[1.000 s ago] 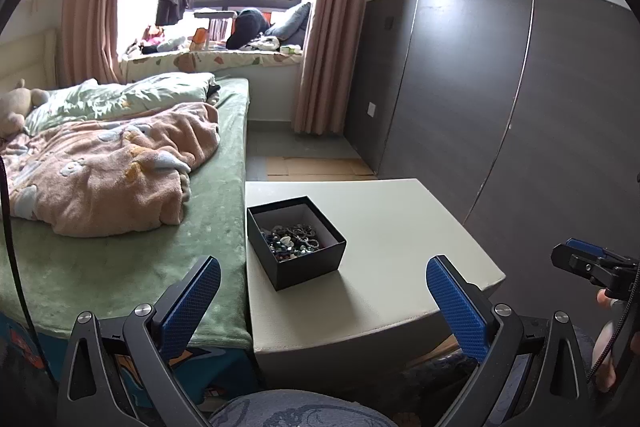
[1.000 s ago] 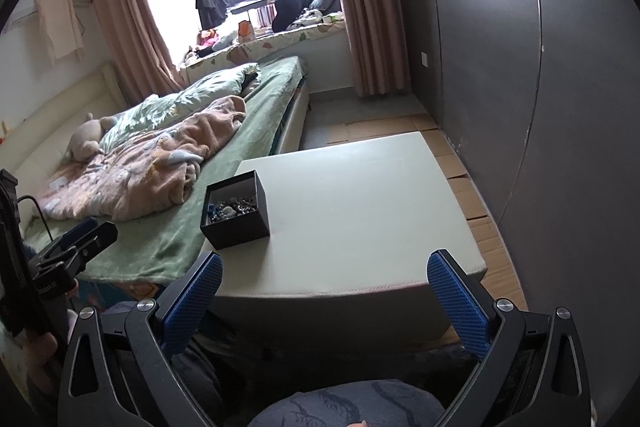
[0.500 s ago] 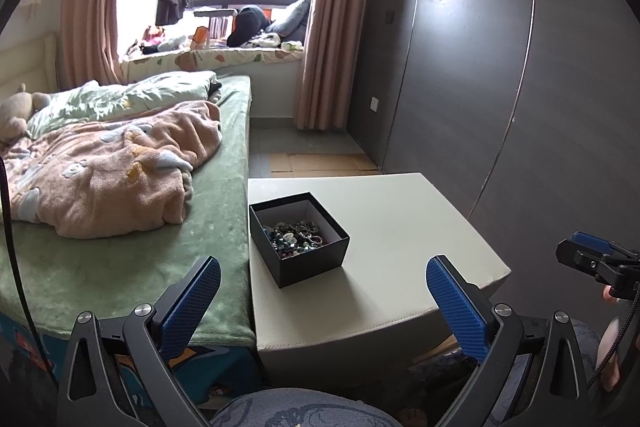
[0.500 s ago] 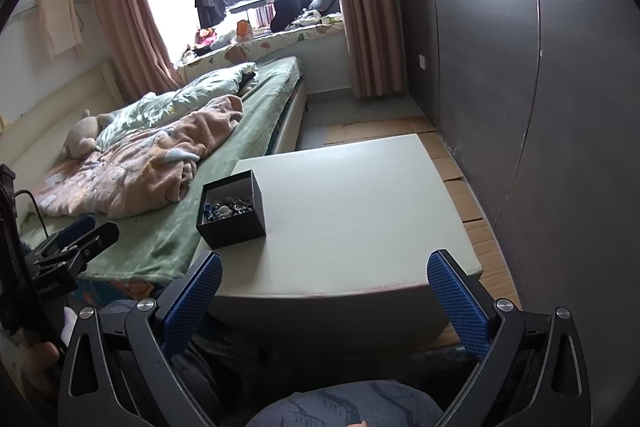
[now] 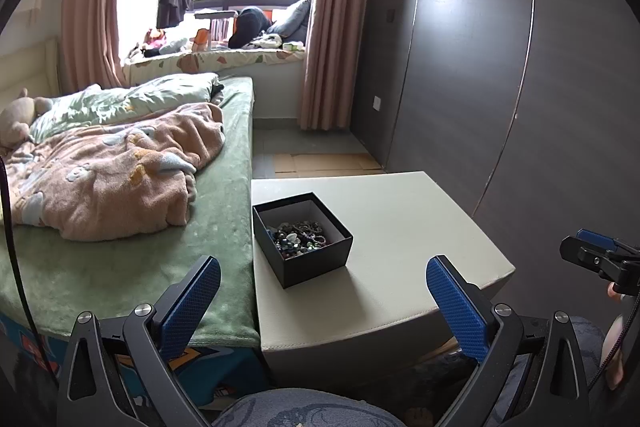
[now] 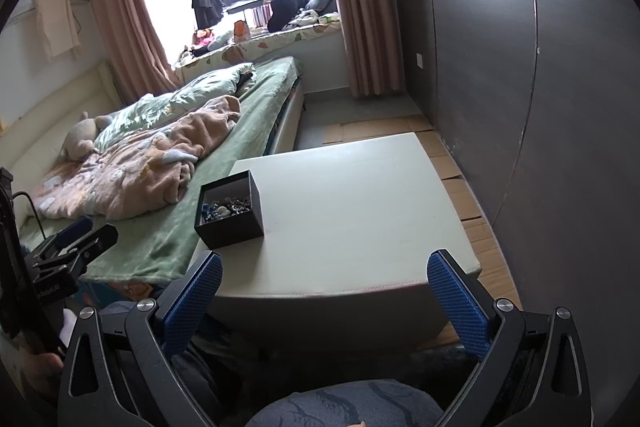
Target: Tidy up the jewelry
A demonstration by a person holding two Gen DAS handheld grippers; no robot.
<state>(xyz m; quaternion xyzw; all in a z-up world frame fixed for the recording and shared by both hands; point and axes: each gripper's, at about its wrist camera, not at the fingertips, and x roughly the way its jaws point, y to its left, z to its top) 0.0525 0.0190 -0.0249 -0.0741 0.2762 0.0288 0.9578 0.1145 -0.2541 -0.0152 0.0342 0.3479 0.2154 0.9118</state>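
A black open box (image 5: pixel 303 239) holding a tangle of beaded jewelry (image 5: pixel 301 233) sits at the left side of a pale low table (image 5: pixel 384 227). The right wrist view shows the same box (image 6: pixel 230 209) near the table's (image 6: pixel 352 211) left edge. My left gripper (image 5: pixel 324 301) is open, held back from the table's near edge with nothing between its blue pads. My right gripper (image 6: pixel 326 297) is open too, also short of the table. The other gripper shows at the edge of each view, the right one (image 5: pixel 596 253) and the left one (image 6: pixel 74 243).
A bed (image 5: pixel 120 235) with a green sheet and a pink blanket (image 5: pixel 112 171) runs along the table's left side. A dark wardrobe wall (image 5: pixel 500 99) stands on the right. Cardboard sheets (image 6: pixel 460 179) cover the floor by it. My lap (image 6: pixel 344 403) is below.
Both grippers have shifted slightly, so the table and box sit a little lower and closer in the left wrist view. Both stay open and empty.
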